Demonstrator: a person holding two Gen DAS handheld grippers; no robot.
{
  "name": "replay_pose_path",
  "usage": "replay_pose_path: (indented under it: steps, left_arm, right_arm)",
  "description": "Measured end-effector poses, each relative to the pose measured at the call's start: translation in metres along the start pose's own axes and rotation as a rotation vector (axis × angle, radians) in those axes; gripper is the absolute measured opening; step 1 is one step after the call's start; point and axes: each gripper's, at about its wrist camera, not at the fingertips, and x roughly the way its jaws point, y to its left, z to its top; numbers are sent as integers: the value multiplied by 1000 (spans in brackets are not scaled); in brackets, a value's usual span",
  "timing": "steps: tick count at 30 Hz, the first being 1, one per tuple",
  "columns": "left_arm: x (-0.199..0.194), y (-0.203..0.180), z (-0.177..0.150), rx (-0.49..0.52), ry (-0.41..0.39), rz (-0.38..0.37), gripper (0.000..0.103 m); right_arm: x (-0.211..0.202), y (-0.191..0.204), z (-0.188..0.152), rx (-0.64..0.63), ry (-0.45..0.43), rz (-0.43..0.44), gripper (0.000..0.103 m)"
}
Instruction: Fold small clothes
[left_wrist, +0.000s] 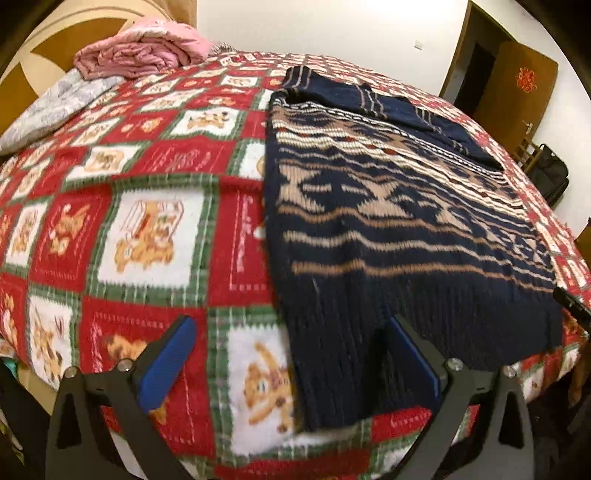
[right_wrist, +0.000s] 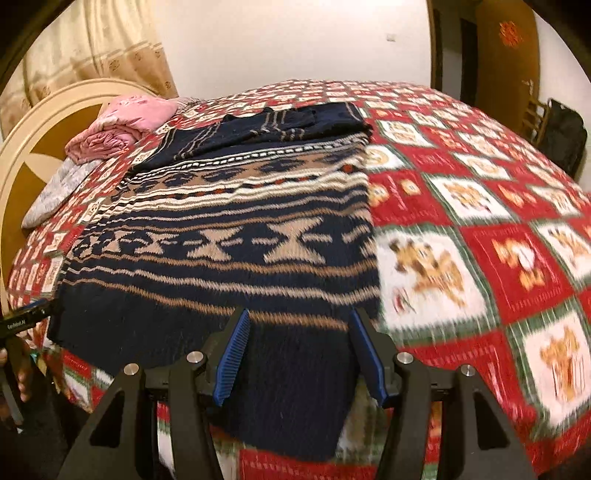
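Each camera sits just behind its own claw and looks forward and slightly down across the bed (left_wrist: 155, 229). The left view is low and close over the near edge, with the sweater (left_wrist: 388, 240) ahead and right of the left claw (left_wrist: 295, 354). The right view has the sweater (right_wrist: 221, 240) ahead and left of the right claw (right_wrist: 299, 354). Both share sweater, bedspread and far wall.

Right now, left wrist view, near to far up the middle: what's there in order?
Left gripper, jaws open → navy ribbed hem of the sweater → its tan-and-navy patterned band → sleeves folded across the top → red patchwork blanket → white wall.
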Motion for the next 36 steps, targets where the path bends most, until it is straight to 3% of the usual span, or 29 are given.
replay_pose_path:
  steps: [7,17,29,36]
  left_arm:
    - [-5,-11,-8,22,5,-32,91]
    - [-8,-26,-19,75,21,-18,76]
    - [-12,-14,-17,8,50,-76,55]
    - [-11,-18,-20,13,48,-76,53]
  right_arm:
    - [-4,-16,-10,72,41,36,57]
    - [-7,-21,-23,90,85,62,42]
    - [-11,-22,-34,89,127,63,39]
    - [-5,-34,-37,152,99,96,24]
